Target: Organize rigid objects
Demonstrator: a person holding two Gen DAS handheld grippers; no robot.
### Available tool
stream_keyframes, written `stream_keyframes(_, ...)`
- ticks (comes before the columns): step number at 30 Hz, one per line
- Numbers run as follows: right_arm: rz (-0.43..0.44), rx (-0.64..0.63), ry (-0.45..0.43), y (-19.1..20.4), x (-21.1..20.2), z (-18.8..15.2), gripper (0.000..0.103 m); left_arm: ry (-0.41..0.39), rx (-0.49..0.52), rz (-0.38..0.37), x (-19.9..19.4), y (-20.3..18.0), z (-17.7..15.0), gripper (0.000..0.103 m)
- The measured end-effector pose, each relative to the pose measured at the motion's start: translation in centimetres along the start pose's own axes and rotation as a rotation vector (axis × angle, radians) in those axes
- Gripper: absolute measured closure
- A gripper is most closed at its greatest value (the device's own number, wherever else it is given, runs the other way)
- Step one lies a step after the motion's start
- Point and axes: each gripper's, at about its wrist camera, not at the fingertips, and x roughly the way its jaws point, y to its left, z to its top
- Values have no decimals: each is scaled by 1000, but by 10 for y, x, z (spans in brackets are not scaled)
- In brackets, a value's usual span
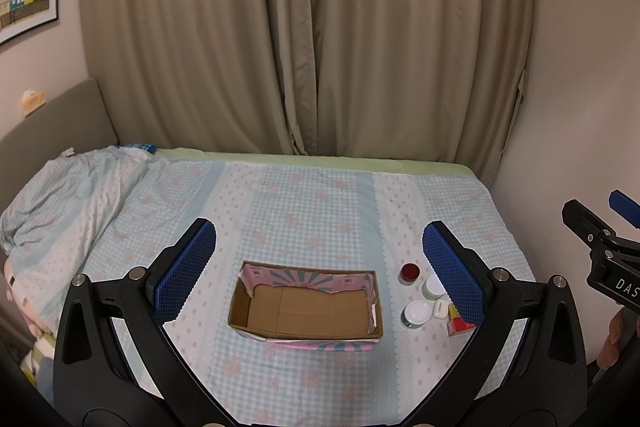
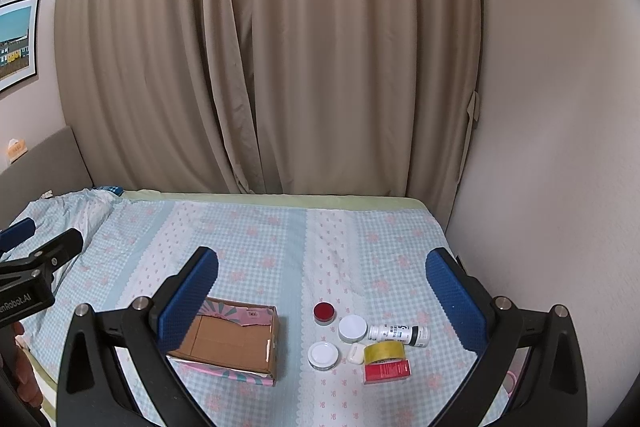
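1. So, I held both grippers above the bed [image 2: 280, 239]: my left gripper [image 1: 320, 275] and my right gripper [image 2: 322, 301] each had their fingers spread wide, holding nothing.
2. The box [image 1: 306, 307] sat open and empty on the sheet; the items lay in a cluster just to its right.
3. In that cluster were a red-lidded jar [image 2: 324, 313], two white-lidded jars [image 2: 352, 328] [image 2: 323, 355], a bottle [image 2: 398, 333], a tape roll [image 2: 385, 352], a red carton [image 2: 386, 371] and a small white case [image 2: 356, 353].
4. All looked light and stiff; I judged the jars possibly glass, with slick lids, best gripped across their sides.
5. The bottle lay on its side, long axis left to right, cap to the right; I would have pinched it across the middle.
6. The carton also lay flat, long axis left to right, touching the tape.
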Motion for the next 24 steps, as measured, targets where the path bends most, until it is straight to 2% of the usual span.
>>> stream_keyframes(24,3,-4,7,3,0,-6,0,9,-9,-11,4,5,2,0)
